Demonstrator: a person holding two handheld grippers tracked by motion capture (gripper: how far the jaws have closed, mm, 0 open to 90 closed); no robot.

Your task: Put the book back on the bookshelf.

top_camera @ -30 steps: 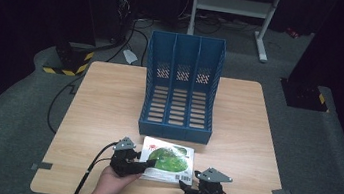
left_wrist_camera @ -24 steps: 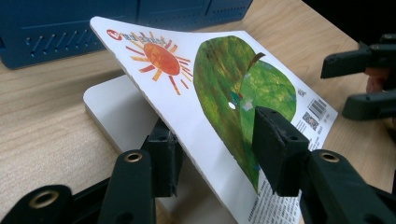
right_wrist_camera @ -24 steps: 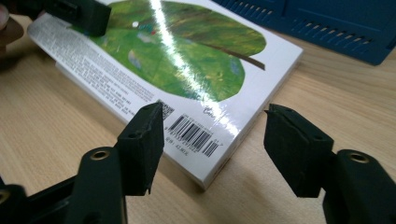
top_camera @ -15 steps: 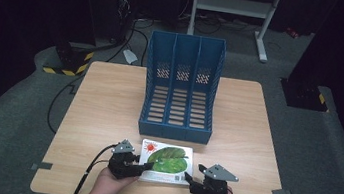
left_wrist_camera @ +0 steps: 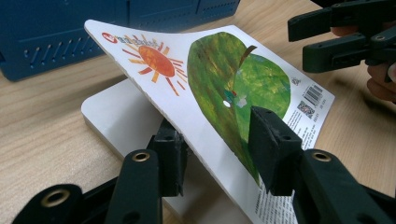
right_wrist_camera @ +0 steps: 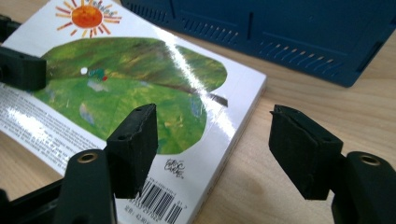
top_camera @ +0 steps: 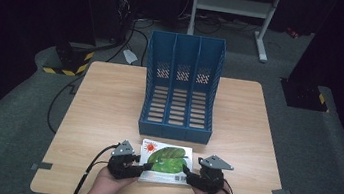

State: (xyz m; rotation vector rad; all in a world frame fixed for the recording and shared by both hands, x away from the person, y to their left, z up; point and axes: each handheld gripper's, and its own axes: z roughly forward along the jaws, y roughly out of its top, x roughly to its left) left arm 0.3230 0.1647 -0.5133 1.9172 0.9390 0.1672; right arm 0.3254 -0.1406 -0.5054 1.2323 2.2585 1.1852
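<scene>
I have a thin white picture book with a big green leaf and an orange sun on its cover [top_camera: 165,162], and it lies on the light wooden table [top_camera: 108,104] just in front of the tall blue plastic file rack with three slots [top_camera: 181,85], on my side of it. My left gripper [top_camera: 143,169] is at the left edge of the book. In the left gripper view the cover [left_wrist_camera: 219,88] is lifted up and bent away from the white pages under it, and it sits between my two black jaws, one jaw under the cover and one over it. These jaws have just been closing on the cover, and the pads look like they touch it, but I cannot tell how hard they squeeze. My right gripper [top_camera: 190,179] is at the book's right edge, on the side away from the rack. In the right gripper view its jaws stand wide apart, one over the cover [right_wrist_camera: 140,79] near the barcode corner and one over bare table [right_wrist_camera: 289,116] beside the book. It holds nothing.
</scene>
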